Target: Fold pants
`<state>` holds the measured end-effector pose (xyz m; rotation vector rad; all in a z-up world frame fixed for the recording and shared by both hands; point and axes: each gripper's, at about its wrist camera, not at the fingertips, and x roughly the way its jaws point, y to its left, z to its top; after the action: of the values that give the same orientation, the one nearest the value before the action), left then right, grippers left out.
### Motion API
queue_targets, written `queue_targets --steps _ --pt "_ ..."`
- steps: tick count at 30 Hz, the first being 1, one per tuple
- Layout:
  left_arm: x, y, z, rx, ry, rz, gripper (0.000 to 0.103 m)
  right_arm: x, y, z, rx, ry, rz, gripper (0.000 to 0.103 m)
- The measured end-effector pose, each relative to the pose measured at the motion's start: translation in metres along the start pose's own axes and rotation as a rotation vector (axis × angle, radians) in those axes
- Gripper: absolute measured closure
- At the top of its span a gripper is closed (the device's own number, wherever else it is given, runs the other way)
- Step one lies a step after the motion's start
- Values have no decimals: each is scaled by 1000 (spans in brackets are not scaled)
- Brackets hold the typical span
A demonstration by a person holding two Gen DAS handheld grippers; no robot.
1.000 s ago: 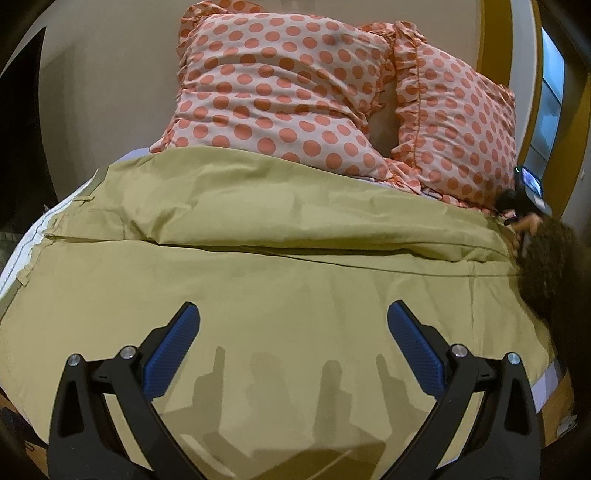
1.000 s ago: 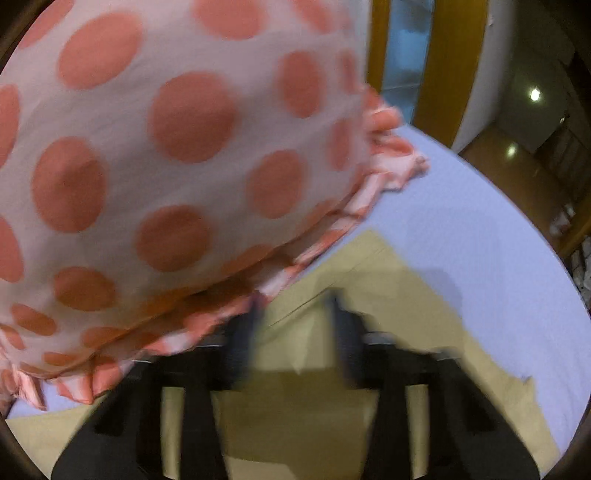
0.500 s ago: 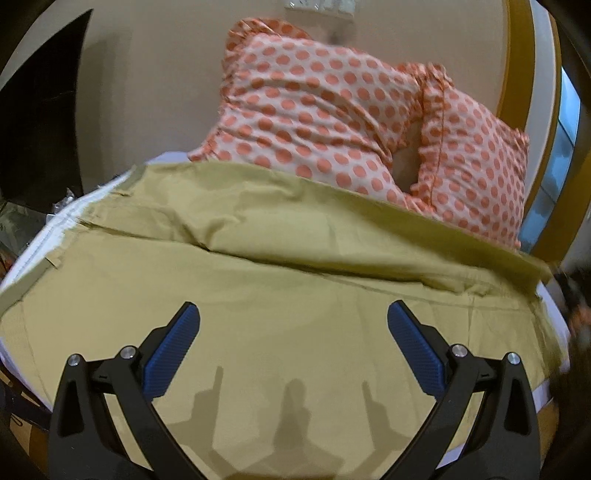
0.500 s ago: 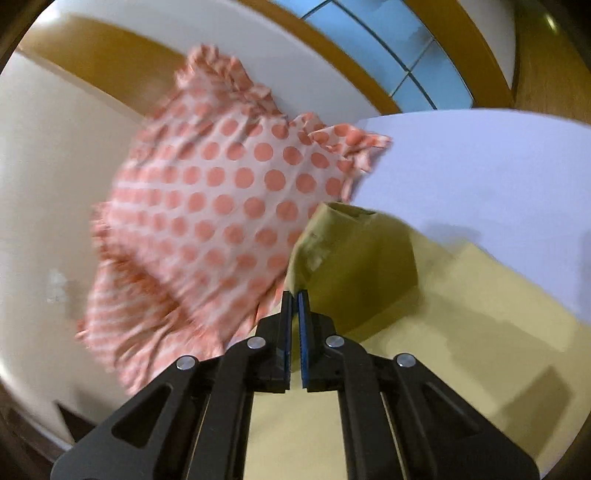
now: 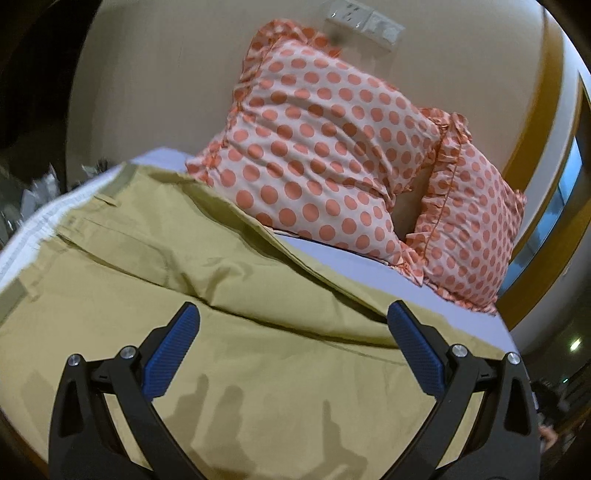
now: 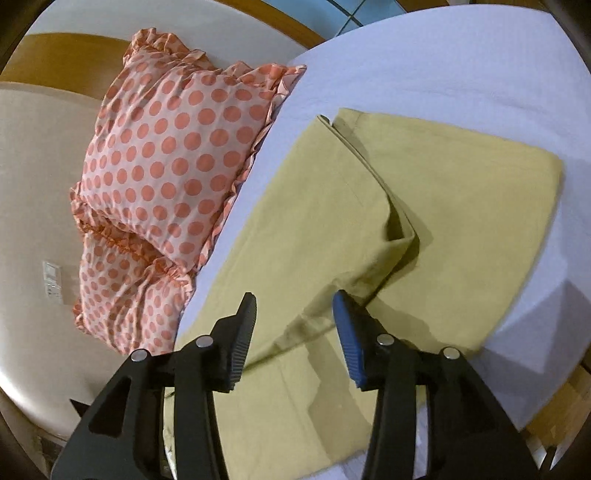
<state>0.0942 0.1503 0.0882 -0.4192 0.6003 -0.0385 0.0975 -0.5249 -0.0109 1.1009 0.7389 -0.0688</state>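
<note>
Khaki pants (image 5: 229, 332) lie spread flat on a bed with a white sheet (image 6: 461, 62). One leg is folded over the other, leaving a raised crease across the middle; the crease also shows in the right wrist view (image 6: 399, 229). My left gripper (image 5: 291, 328) is open and empty, just above the near part of the pants. My right gripper (image 6: 293, 314) is open and empty, above the folded leg edge, with the pants (image 6: 332, 206) stretching away in front of it.
Two pink pillows with orange dots (image 5: 332, 155) (image 6: 173, 155) lean against the padded beige headboard (image 5: 155, 74) close beside the pants. The waistband lies at the left bed edge (image 5: 33, 229). Wall sockets (image 5: 362, 22) are above the pillows.
My right gripper, shut half a second ago on the lifted leg end, has opened and pulled back; the leg now lies folded flat. My left gripper has stayed open while its view swung left.
</note>
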Motion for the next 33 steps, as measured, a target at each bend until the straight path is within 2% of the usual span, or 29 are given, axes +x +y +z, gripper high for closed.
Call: queue_targets --steps 3,4,5,7,10,12,16,17,19,20,22,24,27,30,31,33 --pt "21 9 14 -71 69 29 2 -5 3 -2 39 59 -40 56" --pt "25 13 18 -106 73 28 2 -8 5 -3 43 75 -48 52" --pt "27 14 21 -120 64 18 2 -13 5 -7 42 85 -51 41" --pt "30 10 25 -95 41 21 2 -17 5 -13 36 83 -55 41" --pt "41 -1 28 -35 26 53 2 -16 8 -15 36 41 -62 41" --pt "53 -6 30 -9 55 65 2 -11 10 -14 50 5 -61 40" --pt "71 0 37 -36 99 79 2 -5 14 -10 64 -71 -65 41" --pt "76 4 39 -55 112 76 2 -5 15 -9 59 -79 -67 45" --pt "87 13 44 -99 141 67 2 2 11 -4 29 -90 -30 87" --pt "93 16 47 -115 156 66 2 7 4 -1 26 -84 -8 101" --pt "110 22 55 -144 198 76 3 9 -11 0 73 -91 56 101" --pt "123 24 60 -146 221 91 4 6 -12 -2 58 -111 87 101" --pt "155 24 69 -143 292 129 12 1 -6 0 31 -130 112 101" --pt "183 28 74 -175 346 134 25 0 -3 4 23 -140 125 101" --pt "190 30 75 -181 354 142 35 0 -2 6 19 -140 128 101" --pt "200 33 78 -173 335 191 63 1 -1 9 22 -141 141 101"
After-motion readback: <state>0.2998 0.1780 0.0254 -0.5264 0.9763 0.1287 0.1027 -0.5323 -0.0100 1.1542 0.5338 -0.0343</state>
